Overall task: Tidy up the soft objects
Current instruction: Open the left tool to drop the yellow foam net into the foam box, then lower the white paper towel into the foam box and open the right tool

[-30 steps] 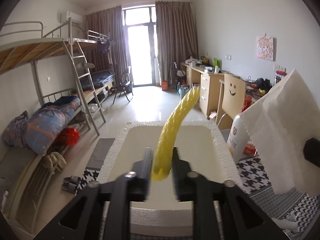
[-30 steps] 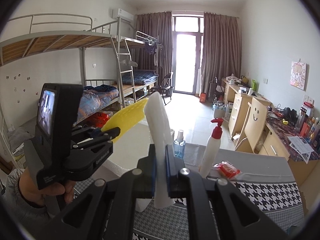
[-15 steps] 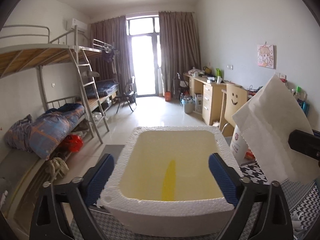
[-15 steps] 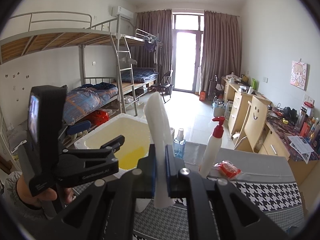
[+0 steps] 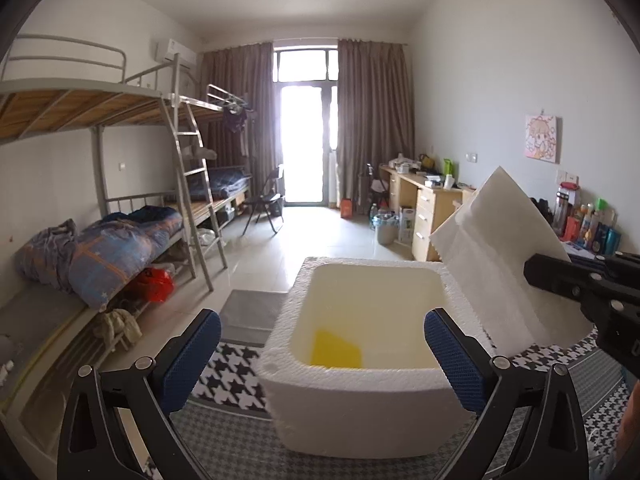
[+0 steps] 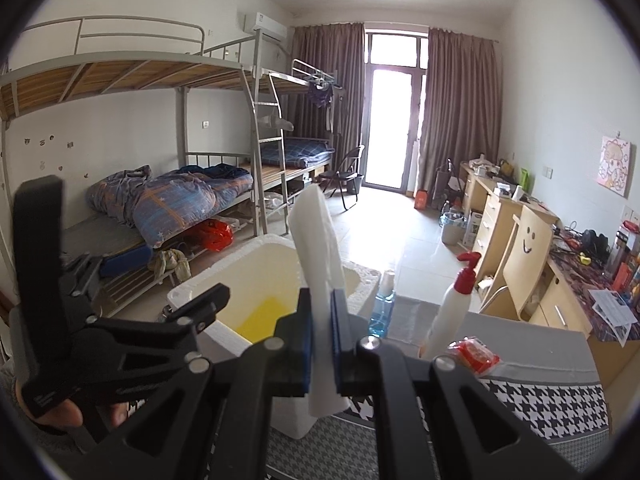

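Observation:
A white foam box (image 5: 360, 412) stands on the houndstooth table, and shows in the right wrist view too (image 6: 224, 280). A yellow sponge cloth (image 5: 336, 354) lies flat on its floor, seen also from the right (image 6: 262, 318). My left gripper (image 5: 320, 356) is open and empty, held just in front of the box; it also shows in the right wrist view (image 6: 192, 312). My right gripper (image 6: 320, 340) is shut on a white sponge sheet (image 6: 320, 280), held upright over the box's right rim (image 5: 500, 264).
A blue sanitizer bottle (image 6: 382, 308), a white pump bottle with a red top (image 6: 454, 308) and a red packet (image 6: 474, 354) stand on the table right of the box. Bunk beds (image 5: 120, 240) are on the left, desks (image 5: 424, 204) on the right.
My left gripper opened and let go of the yellow cloth, which dropped into the box. It then drew back. My right gripper kept its hold on the white sheet.

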`<state>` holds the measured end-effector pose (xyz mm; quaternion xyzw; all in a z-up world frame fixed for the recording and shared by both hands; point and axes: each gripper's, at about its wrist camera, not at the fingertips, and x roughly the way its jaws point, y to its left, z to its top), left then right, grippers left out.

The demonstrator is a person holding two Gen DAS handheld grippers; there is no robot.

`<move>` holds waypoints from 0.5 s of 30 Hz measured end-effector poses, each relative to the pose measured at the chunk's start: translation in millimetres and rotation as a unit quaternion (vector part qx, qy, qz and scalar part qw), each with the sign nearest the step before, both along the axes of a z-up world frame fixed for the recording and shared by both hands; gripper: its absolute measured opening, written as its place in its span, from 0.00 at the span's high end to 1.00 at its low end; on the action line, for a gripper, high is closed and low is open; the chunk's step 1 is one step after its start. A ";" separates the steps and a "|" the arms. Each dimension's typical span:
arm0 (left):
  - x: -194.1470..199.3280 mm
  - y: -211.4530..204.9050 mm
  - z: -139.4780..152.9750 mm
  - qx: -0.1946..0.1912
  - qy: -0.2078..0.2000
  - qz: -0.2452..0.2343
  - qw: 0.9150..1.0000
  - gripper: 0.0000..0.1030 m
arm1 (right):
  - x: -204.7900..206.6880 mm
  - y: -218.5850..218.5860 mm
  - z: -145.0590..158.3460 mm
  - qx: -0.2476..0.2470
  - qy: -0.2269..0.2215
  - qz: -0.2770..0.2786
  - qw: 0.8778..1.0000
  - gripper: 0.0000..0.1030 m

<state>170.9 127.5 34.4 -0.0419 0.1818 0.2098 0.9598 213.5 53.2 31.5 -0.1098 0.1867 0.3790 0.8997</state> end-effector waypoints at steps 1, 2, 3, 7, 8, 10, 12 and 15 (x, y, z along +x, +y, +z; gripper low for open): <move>-1.7 1.0 -1.0 0.000 0.000 0.002 1.000 0.01 | 0.2 1.0 0.4 0.000 -0.001 0.001 1.000 0.89; -3.3 2.3 -2.0 0.000 0.001 0.004 1.000 0.01 | 0.2 1.6 0.8 0.000 -0.003 0.002 1.000 0.89; -4.8 3.3 -3.3 0.000 0.002 0.008 1.000 0.01 | 1.2 1.9 0.6 0.000 -0.003 0.002 1.000 0.89; -12.0 8.9 -8.0 0.002 -0.002 0.020 1.000 0.01 | 4.0 6.2 -0.4 0.001 0.004 0.007 1.000 0.89; -13.6 9.5 -8.6 0.001 -0.003 0.021 1.000 0.01 | 5.2 8.0 -0.8 0.000 0.005 0.007 1.000 0.89; -16.8 10.5 -10.8 -0.004 -0.006 0.020 1.000 0.01 | 7.3 10.1 -1.6 0.000 0.007 0.007 1.000 0.89; -19.3 9.9 -12.3 -0.004 -0.006 0.021 1.000 0.01 | 8.9 12.2 -2.1 -0.001 0.009 0.008 1.000 0.89; -22.4 11.8 -15.9 -0.003 -0.004 0.026 1.000 0.01 | 11.1 16.3 -3.4 -0.005 0.011 0.006 1.000 0.89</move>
